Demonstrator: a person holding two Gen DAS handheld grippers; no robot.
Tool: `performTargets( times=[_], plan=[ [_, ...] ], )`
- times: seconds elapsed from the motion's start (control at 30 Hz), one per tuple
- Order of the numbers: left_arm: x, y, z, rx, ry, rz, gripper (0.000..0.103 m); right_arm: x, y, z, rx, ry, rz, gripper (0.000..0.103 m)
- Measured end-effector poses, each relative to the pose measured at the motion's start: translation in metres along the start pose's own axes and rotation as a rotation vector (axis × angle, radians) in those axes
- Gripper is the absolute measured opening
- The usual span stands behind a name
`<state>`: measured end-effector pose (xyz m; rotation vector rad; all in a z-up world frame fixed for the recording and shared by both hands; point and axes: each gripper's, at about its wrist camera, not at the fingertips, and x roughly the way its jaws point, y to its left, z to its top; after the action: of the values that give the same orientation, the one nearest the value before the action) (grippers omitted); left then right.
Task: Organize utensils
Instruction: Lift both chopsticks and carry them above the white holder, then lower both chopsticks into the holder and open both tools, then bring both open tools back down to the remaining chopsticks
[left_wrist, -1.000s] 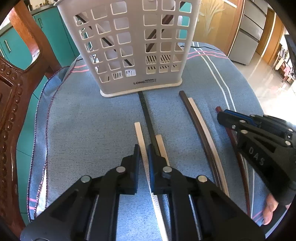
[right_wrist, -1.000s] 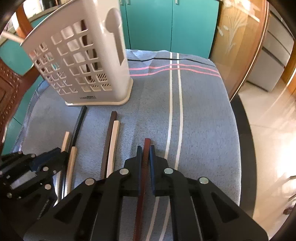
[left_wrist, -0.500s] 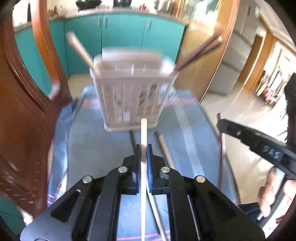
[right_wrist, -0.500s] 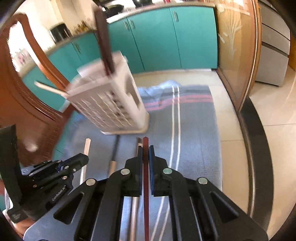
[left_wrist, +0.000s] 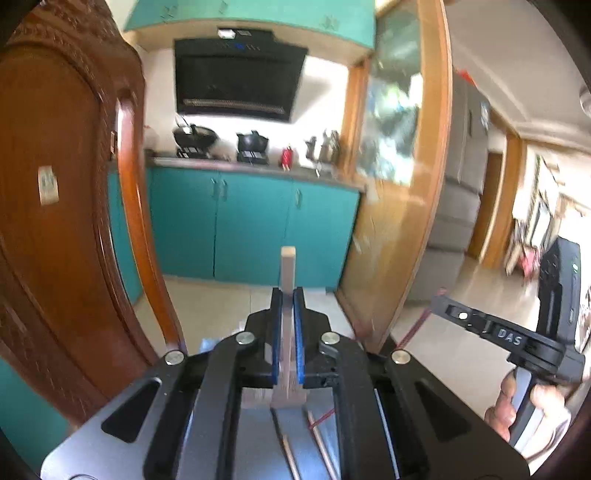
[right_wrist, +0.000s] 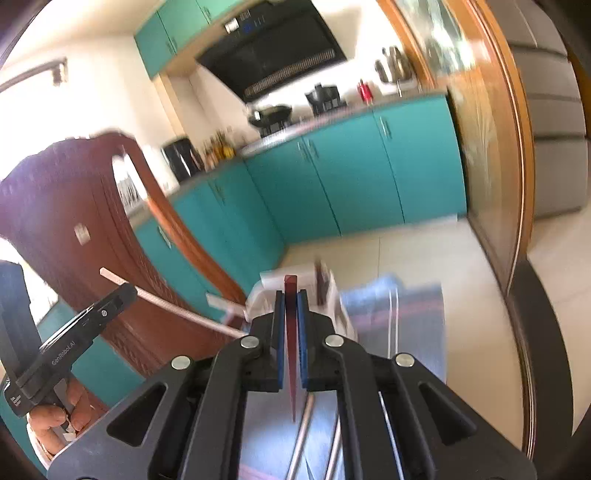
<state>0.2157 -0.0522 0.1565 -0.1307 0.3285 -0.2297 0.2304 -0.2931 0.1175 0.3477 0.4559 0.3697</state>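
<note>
Up in the air, the left gripper (left_wrist: 287, 314) has its jaws squeezed on a pale chopstick (left_wrist: 287, 266). The right gripper (right_wrist: 291, 317) squeezes a dark red chopstick (right_wrist: 290, 291) the same way. The white basket (right_wrist: 266, 284) sits just past it on the blue cloth (right_wrist: 413, 314). A stick could slip sideways or miss the basket because both are tilted

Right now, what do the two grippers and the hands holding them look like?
Both grippers are matte black plastic with silver screws at the pivots and blue pads lining the fingers. The left gripper carries white "GenRobot.AI" lettering on its side, seen from the right wrist; the right gripper carries white "DAS" lettering, seen from the left wrist. Bare hands grip the black handles: left hand, right hand. No cables or sleeves show.
</note>
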Motion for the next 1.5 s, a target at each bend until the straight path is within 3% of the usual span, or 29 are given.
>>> performTargets(
  times=[0.2, 0.43, 0.6, 0.77, 0.93, 1.1, 1.23, 1.33, 1.4, 1.5],
  plan=[
    [0.021, 0.026, 0.019, -0.098, -0.056, 0.035, 0.007, 0.012, 0.014, 0.046, 0.02, -0.15, -0.023, 0.007],
    [0.046, 0.04, 0.03, -0.135, -0.084, 0.069, 0.007, 0.04, -0.002, 0.056, 0.066, -0.256, -0.068, 0.007],
    [0.061, 0.036, 0.033, -0.122, -0.149, 0.112, 0.007, 0.066, 0.005, 0.055, 0.003, -0.284, -0.129, 0.007],
    [0.087, 0.03, 0.025, -0.116, -0.142, 0.131, 0.007, 0.101, 0.014, 0.043, -0.078, -0.241, -0.185, 0.007],
    [0.116, 0.028, 0.009, -0.09, -0.077, 0.177, 0.007, 0.127, 0.02, 0.022, -0.148, -0.181, -0.211, 0.007],
    [0.125, 0.031, -0.006, -0.084, -0.045, 0.205, 0.007, 0.129, 0.012, 0.008, -0.131, -0.145, -0.209, 0.007],
    [0.125, 0.037, -0.022, -0.139, -0.008, 0.201, 0.007, 0.12, -0.001, 0.002, -0.075, -0.125, -0.201, 0.008],
    [0.121, 0.041, -0.035, -0.162, 0.027, 0.192, 0.007, 0.105, -0.006, 0.0, -0.07, -0.141, -0.209, 0.018],
    [0.118, 0.043, -0.04, -0.169, 0.035, 0.193, 0.007, 0.09, -0.008, -0.003, -0.071, -0.17, -0.218, 0.037],
    [0.106, 0.044, -0.045, -0.173, 0.033, 0.184, 0.007, 0.061, -0.014, -0.013, -0.068, -0.241, -0.24, 0.041]
  ],
)
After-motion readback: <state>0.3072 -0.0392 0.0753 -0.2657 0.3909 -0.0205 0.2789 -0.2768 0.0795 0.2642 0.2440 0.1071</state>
